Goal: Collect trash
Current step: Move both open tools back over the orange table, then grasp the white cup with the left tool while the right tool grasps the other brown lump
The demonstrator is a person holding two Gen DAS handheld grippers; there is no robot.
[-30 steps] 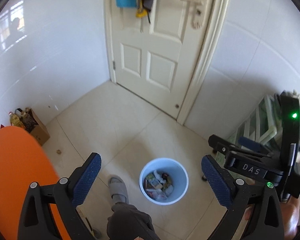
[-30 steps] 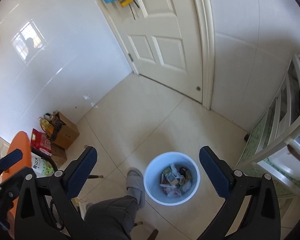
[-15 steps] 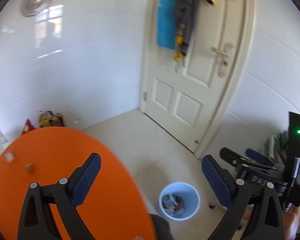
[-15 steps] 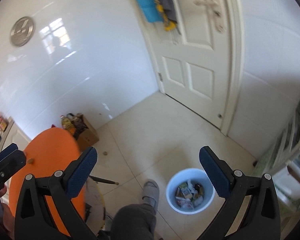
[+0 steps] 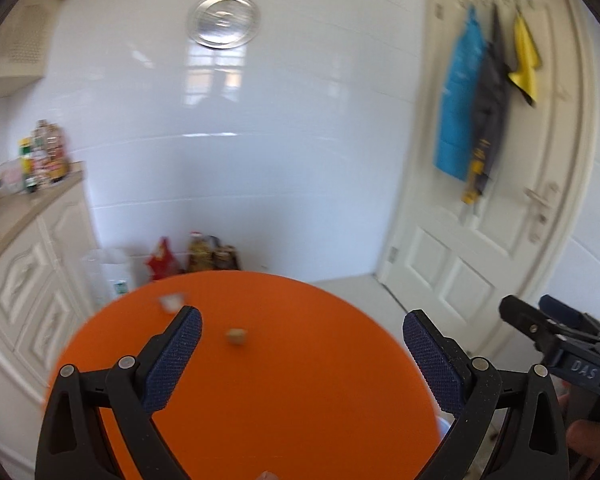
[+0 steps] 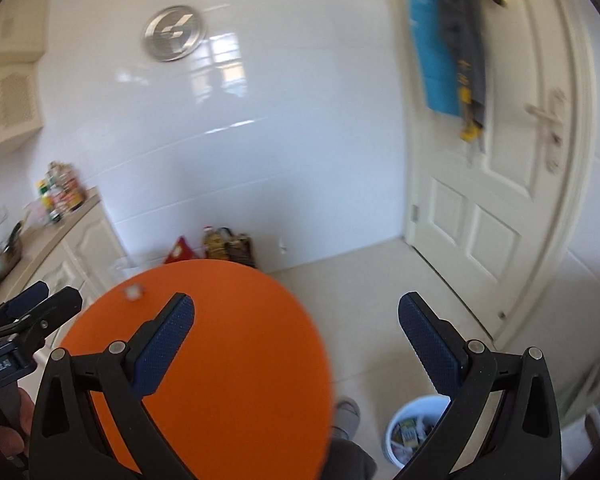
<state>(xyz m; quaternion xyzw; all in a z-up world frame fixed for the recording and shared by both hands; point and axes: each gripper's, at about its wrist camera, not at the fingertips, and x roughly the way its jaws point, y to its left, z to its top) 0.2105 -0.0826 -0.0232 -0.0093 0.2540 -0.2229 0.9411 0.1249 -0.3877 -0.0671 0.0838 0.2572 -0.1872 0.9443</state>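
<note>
A round orange table (image 5: pixel 284 392) fills the lower part of the left wrist view. On it lie a small tan scrap (image 5: pixel 236 336) and a white crumpled scrap (image 5: pixel 171 301) near the far edge. My left gripper (image 5: pixel 302 356) hangs open above the table with nothing between its fingers. My right gripper (image 6: pixel 296 344) is open too, over the table's right edge (image 6: pixel 320 360); the white scrap (image 6: pixel 133 291) shows far left. A white bin (image 6: pixel 410 432) with several wrappers in it stands on the floor at lower right.
A white door (image 5: pixel 500 216) with hung cloths stands right. White cabinets (image 5: pixel 24 292) with bottles on the counter run along the left. Bags and boxes (image 6: pixel 220 246) sit against the tiled wall. A person's slippered foot (image 6: pixel 346 414) is beside the bin.
Both grippers have swung up from the bin on the floor to the orange table, which now fills the lower views. Both stay open.
</note>
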